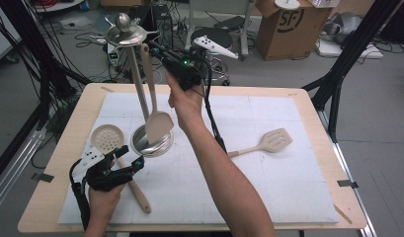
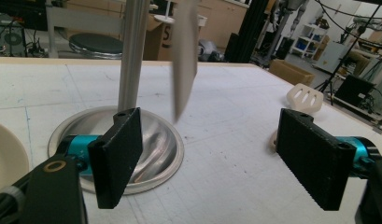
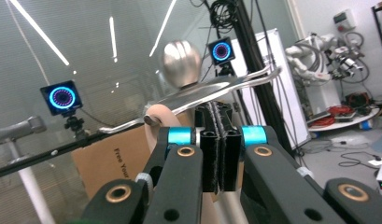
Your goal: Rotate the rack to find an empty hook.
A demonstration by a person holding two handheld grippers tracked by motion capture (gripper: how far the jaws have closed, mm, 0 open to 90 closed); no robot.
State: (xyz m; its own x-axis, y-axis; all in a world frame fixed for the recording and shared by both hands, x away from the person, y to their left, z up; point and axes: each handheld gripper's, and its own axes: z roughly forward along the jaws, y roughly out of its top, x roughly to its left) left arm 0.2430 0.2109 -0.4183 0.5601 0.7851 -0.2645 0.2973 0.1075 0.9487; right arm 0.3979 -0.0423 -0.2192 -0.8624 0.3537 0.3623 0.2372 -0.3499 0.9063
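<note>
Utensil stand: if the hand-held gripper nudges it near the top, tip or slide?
Probably tips before it slides: the stand is a tall thin pole on a small round base. Its polished metal likely skids on the white mat. The spatula hanging from the top hook would swing.

Right claw (image 1: 157,52) raised high on an outstretched forearm, jaws pressed together, left claw (image 1: 121,159) low, jaws spread wide
</note>
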